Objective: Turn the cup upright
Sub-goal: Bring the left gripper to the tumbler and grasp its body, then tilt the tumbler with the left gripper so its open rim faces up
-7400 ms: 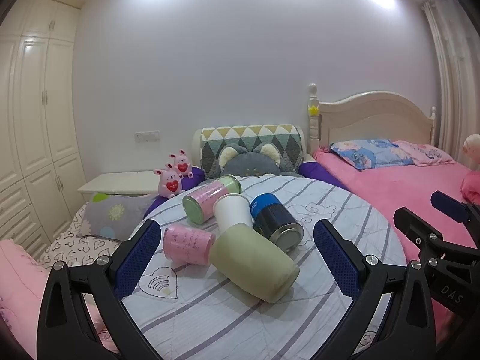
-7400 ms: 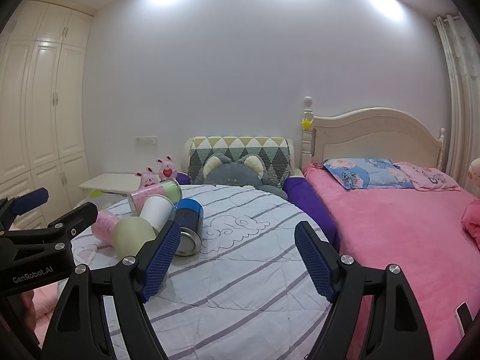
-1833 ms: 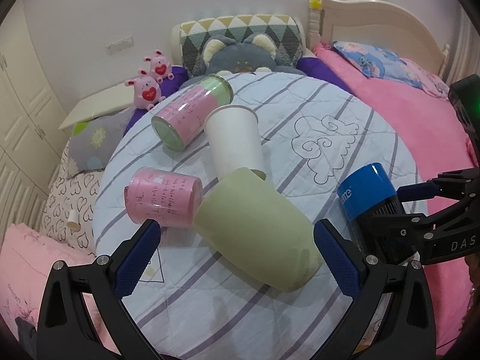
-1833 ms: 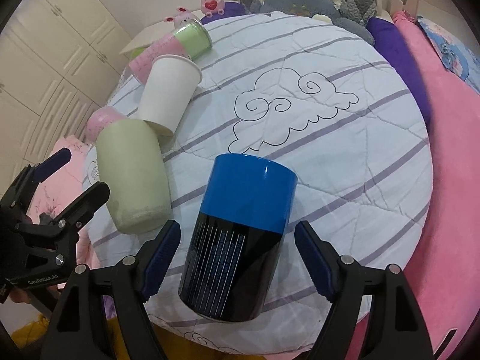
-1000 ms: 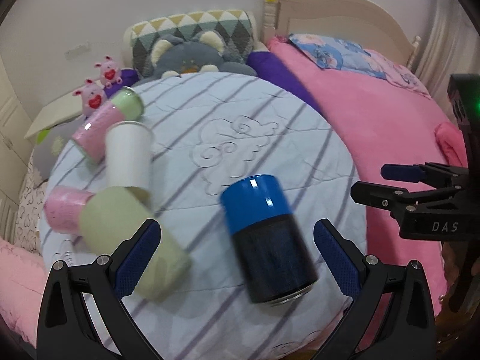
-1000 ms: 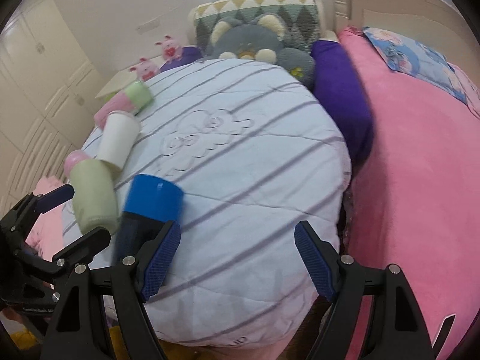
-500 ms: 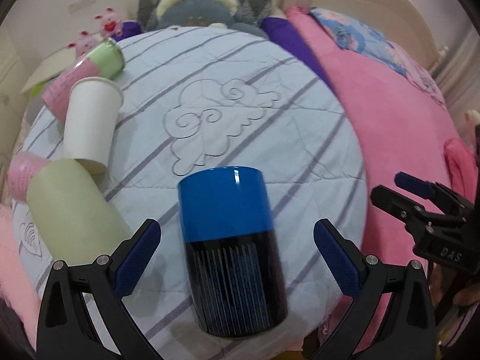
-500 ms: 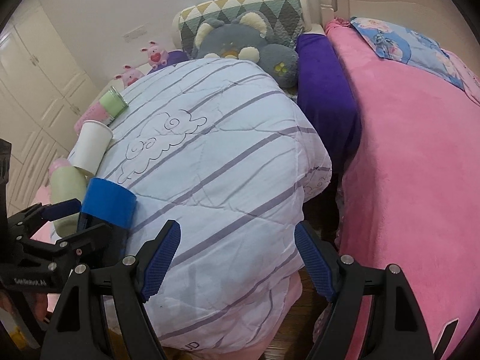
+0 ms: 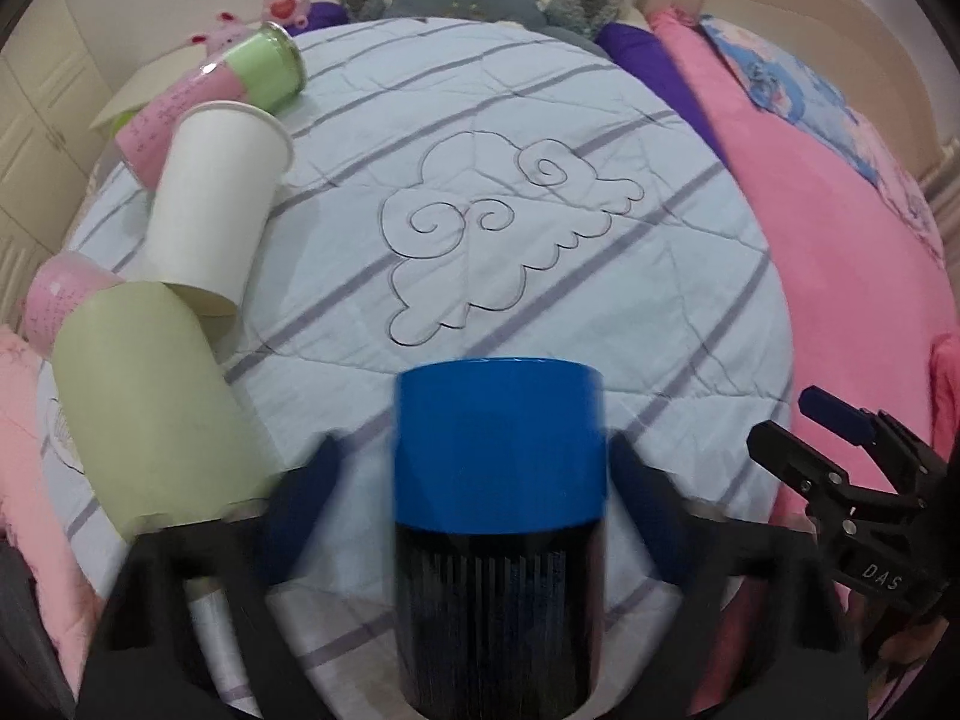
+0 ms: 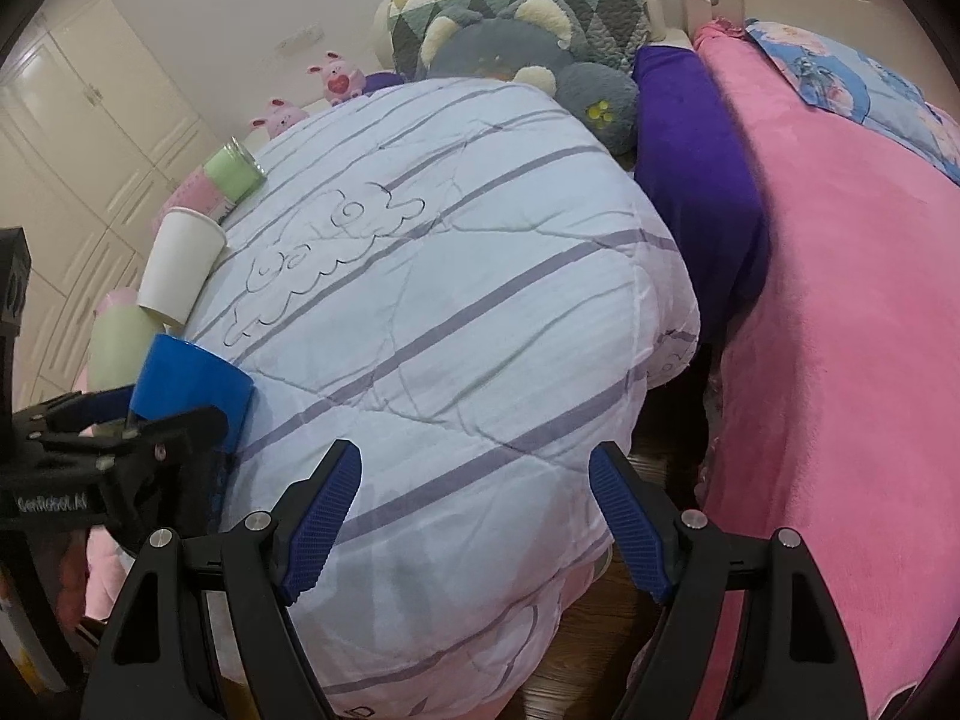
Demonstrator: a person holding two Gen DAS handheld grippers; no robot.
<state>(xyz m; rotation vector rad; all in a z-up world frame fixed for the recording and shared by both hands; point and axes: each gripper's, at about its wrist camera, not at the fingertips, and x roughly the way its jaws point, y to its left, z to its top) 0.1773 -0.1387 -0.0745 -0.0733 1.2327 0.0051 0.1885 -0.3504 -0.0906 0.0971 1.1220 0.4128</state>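
The blue-and-black cup [image 9: 499, 534] is a smooth cylinder with a glossy blue band and a black section ribbed with fine vertical lines. It stands on end at the near edge of the round quilted table [image 9: 660, 276], whose pale cloth carries grey stripes and a stitched cloud outline.

The left gripper [image 9: 480, 498] brackets the cup, its blue textured pads blurred on either side of the body; whether they press the cup cannot be told. The right gripper [image 10: 474, 516] hangs off the table's near right side, jaws wide apart and holding nothing.

At the left lie a matte pale-green cup [image 9: 156, 408], a white paper cup [image 9: 210, 210], a pink-and-green tumbler [image 9: 240, 84] and a pink cup [image 9: 60, 294], all on their sides.

The right gripper's body reads "DAS"; the left one's reads "GenRobot.AI".
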